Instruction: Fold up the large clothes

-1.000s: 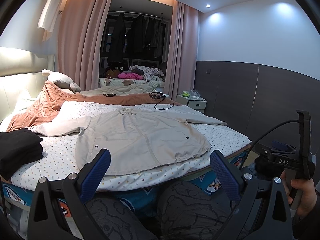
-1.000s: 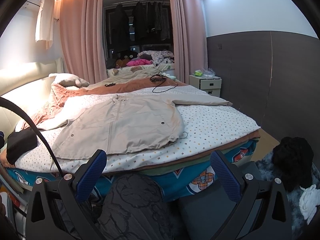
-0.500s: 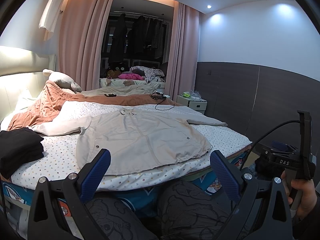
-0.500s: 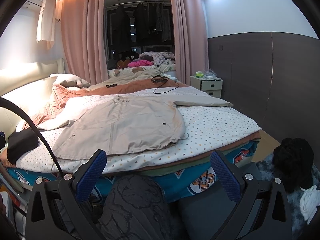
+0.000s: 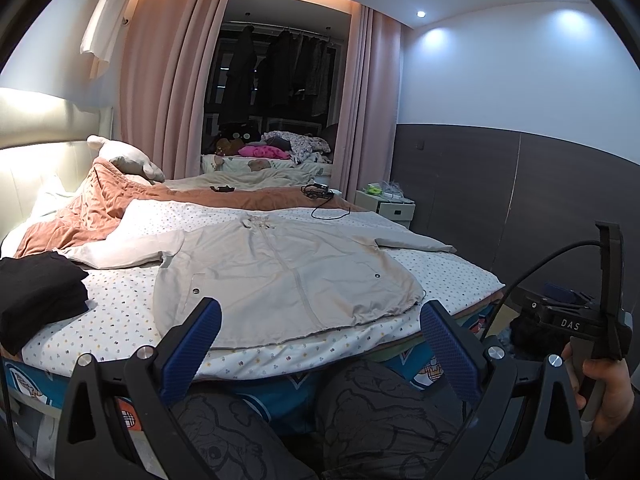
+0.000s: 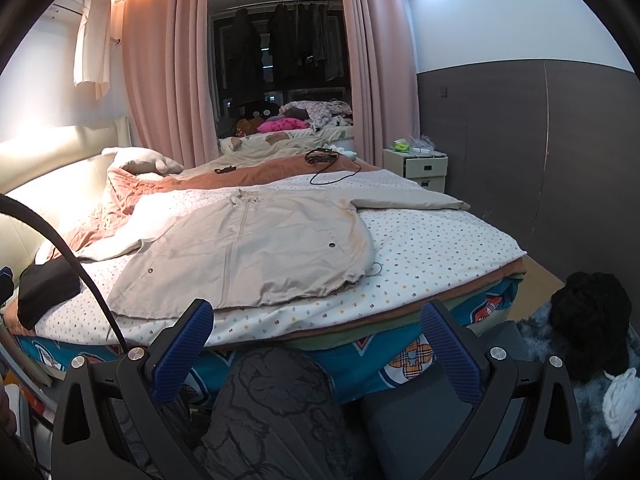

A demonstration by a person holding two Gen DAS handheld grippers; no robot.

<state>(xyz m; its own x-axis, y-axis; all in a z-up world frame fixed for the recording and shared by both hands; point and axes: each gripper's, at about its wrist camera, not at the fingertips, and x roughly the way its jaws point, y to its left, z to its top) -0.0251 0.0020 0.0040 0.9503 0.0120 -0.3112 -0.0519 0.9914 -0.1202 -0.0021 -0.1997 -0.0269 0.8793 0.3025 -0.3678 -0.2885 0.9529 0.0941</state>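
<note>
A beige jacket lies spread flat, front up, in the centre of both views on a dotted sheet covering the bed. One sleeve reaches toward the left of the frame, the other toward the right, ending near the bed's edge. The left gripper, at the bottom of the left wrist view, has its blue-padded fingers spread wide and holds nothing; it sits short of the jacket's hem. The right gripper is likewise spread and empty, low in the right wrist view. At the right edge of the left wrist view a hand grips the right gripper's handle. A folded black garment rests on the sheet at middle left, apart from the jacket. A rust-coloured blanket lies bunched behind it, at upper left of the bed. The person's dark patterned trousers fill the bottom centre.
</note>
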